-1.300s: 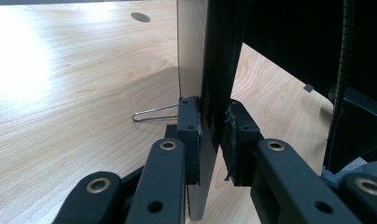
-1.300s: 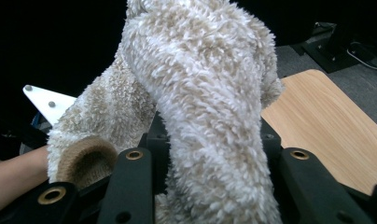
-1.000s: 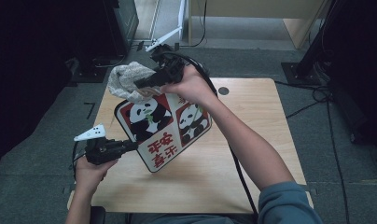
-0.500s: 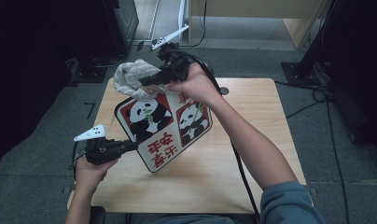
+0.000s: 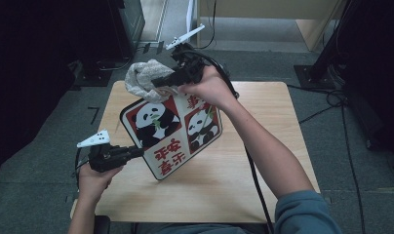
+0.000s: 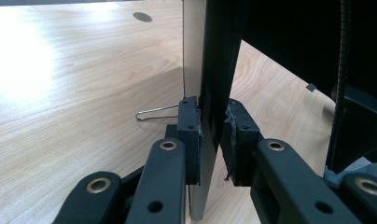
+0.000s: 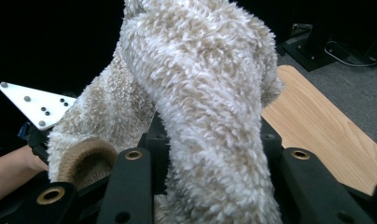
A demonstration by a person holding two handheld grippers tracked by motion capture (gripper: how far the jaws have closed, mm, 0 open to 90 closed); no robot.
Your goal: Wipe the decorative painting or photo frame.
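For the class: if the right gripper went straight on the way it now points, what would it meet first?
The right gripper points toward the table's far left corner, already clamping the fluffy cloth. Beyond the cloth the line seems to run out over the grey floor, though depth is unclear.

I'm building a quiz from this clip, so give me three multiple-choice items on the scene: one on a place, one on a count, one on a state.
1. Where does the left tool grip the panda board?
A. at its lower left edge
B. at its top corner
C. in the middle of its face

2. How many pandas are printed on the board?
A. one
B. two
C. four

3. What is the state of the right tool?
A. open above the table
B. shut on the fluffy cloth
C. shut on the board

Answers:
1 A, the high view shows its jaws on the board's lower left edge, and the left gripper view shows the pads pressing both faces.
2 B, two red panels each hold one panda.
3 B, the right gripper view shows the cloth bunched between its jaws.
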